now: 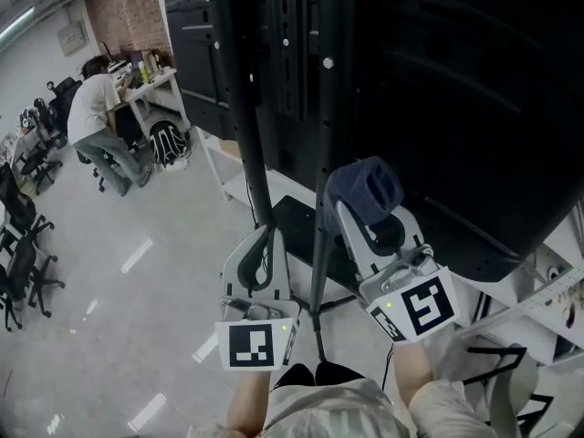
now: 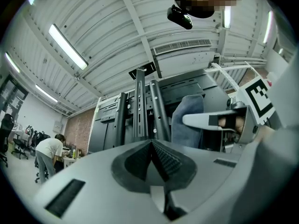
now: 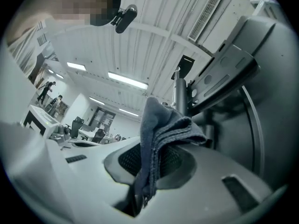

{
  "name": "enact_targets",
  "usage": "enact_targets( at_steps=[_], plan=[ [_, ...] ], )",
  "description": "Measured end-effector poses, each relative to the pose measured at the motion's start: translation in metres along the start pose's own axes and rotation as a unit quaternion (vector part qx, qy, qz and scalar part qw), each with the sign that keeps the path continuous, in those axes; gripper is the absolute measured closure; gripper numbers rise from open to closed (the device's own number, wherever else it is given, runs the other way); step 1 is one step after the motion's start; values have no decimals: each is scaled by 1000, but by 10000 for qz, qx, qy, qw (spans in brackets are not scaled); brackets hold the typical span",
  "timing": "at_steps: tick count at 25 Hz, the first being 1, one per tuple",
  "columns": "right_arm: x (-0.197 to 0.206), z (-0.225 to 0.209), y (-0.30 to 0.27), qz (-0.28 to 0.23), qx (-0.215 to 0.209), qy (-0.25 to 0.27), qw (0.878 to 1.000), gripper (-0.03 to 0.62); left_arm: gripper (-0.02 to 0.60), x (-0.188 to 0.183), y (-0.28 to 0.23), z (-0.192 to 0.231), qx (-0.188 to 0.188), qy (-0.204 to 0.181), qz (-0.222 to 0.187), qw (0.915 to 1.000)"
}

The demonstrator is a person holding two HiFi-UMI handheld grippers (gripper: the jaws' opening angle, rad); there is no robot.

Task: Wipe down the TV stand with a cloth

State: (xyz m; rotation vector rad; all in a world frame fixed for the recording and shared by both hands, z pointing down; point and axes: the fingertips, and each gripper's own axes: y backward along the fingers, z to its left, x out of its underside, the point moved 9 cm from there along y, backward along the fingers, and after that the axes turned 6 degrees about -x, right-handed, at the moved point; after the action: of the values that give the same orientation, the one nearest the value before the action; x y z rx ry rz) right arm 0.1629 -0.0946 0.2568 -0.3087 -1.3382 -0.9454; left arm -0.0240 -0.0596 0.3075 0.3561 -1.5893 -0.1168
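The black TV stand (image 1: 248, 108) rises in front of me, its two upright poles carrying the back of a large dark TV (image 1: 456, 89). My right gripper (image 1: 362, 210) is shut on a blue-grey cloth (image 1: 365, 188), held up close to the right pole (image 1: 323, 162). In the right gripper view the cloth (image 3: 161, 129) hangs folded out of the closed jaws, with the stand (image 3: 180, 94) behind it. My left gripper (image 1: 265, 234) is shut and empty, just left of that pole. The left gripper view shows its pads pressed together, the stand (image 2: 140, 106) and the cloth (image 2: 187, 118).
A person (image 1: 91, 108) bends at a desk at the far left, with office chairs (image 1: 23, 245) along the left edge. The stand's black base plate (image 1: 297, 217) lies on the floor below. White framework (image 1: 538, 308) stands at the right.
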Motion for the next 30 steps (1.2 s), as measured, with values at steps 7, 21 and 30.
enact_targets(
  at_steps=[7,21,30],
  plan=[
    [-2,2,-6,447,-84,-535,9975,534,566,-29,-13,-1,43,143,228,9996],
    [-32,-8,-15,240,-37,172,9996,534,566,-46,-16,-4,44,-115,39,9999],
    [-155,-61,-79,504,1512,2605,9522,534,566,-52,-18,4,30,-219,39,9997]
  ],
)
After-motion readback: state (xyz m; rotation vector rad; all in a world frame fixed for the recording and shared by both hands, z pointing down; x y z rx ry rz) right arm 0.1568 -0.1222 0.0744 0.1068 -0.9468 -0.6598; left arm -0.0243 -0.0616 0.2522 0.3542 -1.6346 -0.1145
